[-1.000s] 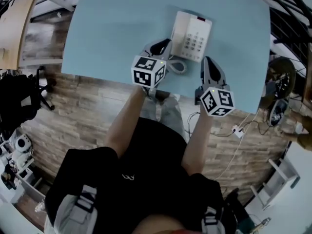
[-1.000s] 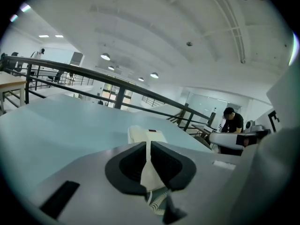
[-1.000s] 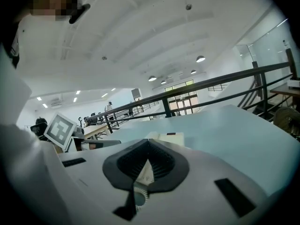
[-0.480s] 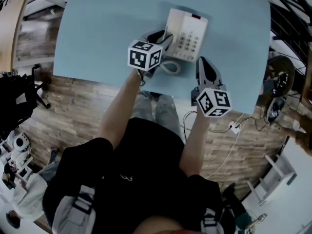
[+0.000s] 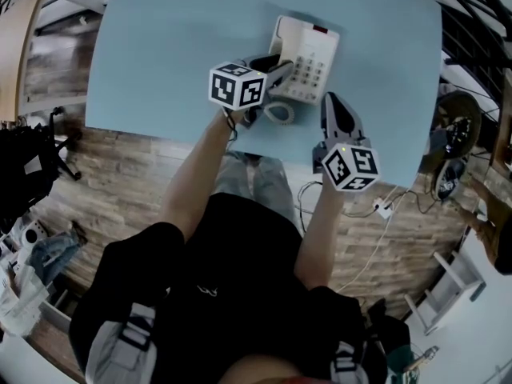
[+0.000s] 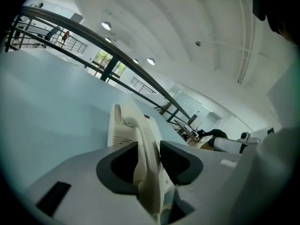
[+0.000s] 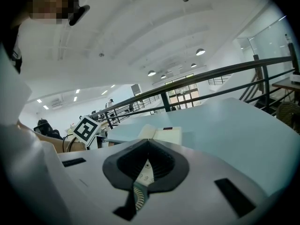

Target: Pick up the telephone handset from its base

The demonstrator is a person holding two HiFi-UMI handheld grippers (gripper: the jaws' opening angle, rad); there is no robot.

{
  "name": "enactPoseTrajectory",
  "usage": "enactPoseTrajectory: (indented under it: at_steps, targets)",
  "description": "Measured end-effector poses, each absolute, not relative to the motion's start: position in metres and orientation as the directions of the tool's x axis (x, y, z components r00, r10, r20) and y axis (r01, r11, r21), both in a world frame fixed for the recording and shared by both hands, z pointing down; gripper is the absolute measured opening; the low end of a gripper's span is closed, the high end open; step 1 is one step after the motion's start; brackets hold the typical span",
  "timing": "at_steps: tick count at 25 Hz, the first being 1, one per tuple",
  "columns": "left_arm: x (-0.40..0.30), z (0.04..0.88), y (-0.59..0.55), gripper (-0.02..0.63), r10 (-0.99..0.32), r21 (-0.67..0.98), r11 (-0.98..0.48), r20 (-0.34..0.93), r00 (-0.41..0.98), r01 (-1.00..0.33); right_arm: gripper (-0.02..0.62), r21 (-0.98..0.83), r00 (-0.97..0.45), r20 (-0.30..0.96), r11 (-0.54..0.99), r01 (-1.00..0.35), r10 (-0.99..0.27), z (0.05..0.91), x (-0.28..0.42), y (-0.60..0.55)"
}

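Observation:
A cream telephone (image 5: 310, 54) with a keypad sits on the light blue table (image 5: 160, 54). Its handset (image 5: 276, 38) lies in the cradle along the phone's left side. My left gripper (image 5: 274, 72) reaches over the handset's near end. In the left gripper view the handset (image 6: 146, 144) runs between the two dark pads, and my left gripper (image 6: 149, 150) stands open around it. My right gripper (image 5: 333, 102) hovers just right of the phone's near corner with its jaws shut and nothing held. In the right gripper view my right gripper (image 7: 148, 143) has the phone (image 7: 161, 134) just beyond it.
The coiled cord (image 5: 280, 113) loops on the table at the phone's near edge, between the two grippers. The table's front edge runs just behind both grippers. Wood floor, cables and a white plug (image 5: 384, 210) lie below to the right. Railings stand beyond the far side.
My left gripper has moved forward and down onto the phone's left side, and its jaws now stand apart around the handset. The right gripper has barely shifted.

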State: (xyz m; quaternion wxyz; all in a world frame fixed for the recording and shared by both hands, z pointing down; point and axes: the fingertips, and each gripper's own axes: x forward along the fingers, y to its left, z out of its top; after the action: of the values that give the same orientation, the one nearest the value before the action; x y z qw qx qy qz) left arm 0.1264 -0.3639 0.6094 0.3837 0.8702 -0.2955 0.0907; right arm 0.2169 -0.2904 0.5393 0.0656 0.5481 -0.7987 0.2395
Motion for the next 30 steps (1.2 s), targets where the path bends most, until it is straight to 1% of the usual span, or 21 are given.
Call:
enactPoseTrajectory:
  at_steps: [1,2,7,11,17,22,27,30]
  targets:
    - [0.13,0.609,-0.363,0.14,-0.435,0.606,-0.545,0.385,0.814,-0.579,-0.004,-0.31,-0.388,0.366,0.282,-0.908,-0.846,0.538,0.217,-0.29]
    - [0.132,0.608,-0.361,0.115,-0.429,0.598,-0.556,0.388,0.816,-0.577,-0.004,-0.308,-0.384,0.364,0.279,-0.909,-0.849,0.537,0.219,-0.289]
    - [0.132,0.609,-0.362,0.1,-0.442,0.606,-0.524,0.407,0.799,-0.598,-0.004,-0.302,-0.364,0.357,0.263,-0.916,-0.86,0.532,0.225,-0.284]
    - [0.127,0.592,-0.359,0.097,-0.462,0.566,-0.554,0.402,0.79,-0.611,-0.004,-0.289,-0.358,0.338,0.266,-0.92,-0.87,0.522,0.223,-0.284]
    - [0.115,0.521,-0.362,0.095,-0.546,0.534,-0.586,0.296,0.784,-0.609,-0.005,-0.259,-0.374,0.276,0.306,-0.916,-0.886,0.487,0.211,-0.292]
    - [0.099,0.445,-0.36,0.089,-0.631,0.451,-0.62,0.199,0.75,-0.642,-0.004,-0.219,-0.401,0.189,0.36,-0.907,-0.896,0.439,0.201,-0.307]
    - [0.075,0.386,-0.353,0.087,-0.681,0.38,-0.648,0.099,0.726,-0.66,-0.004,-0.169,-0.445,0.105,0.425,-0.889,-0.889,0.395,0.179,-0.324]
    - [0.061,0.36,-0.346,0.087,-0.702,0.337,-0.661,0.035,0.711,-0.67,-0.005,-0.13,-0.426,0.06,0.416,-0.9,-0.903,0.371,0.173,-0.331]
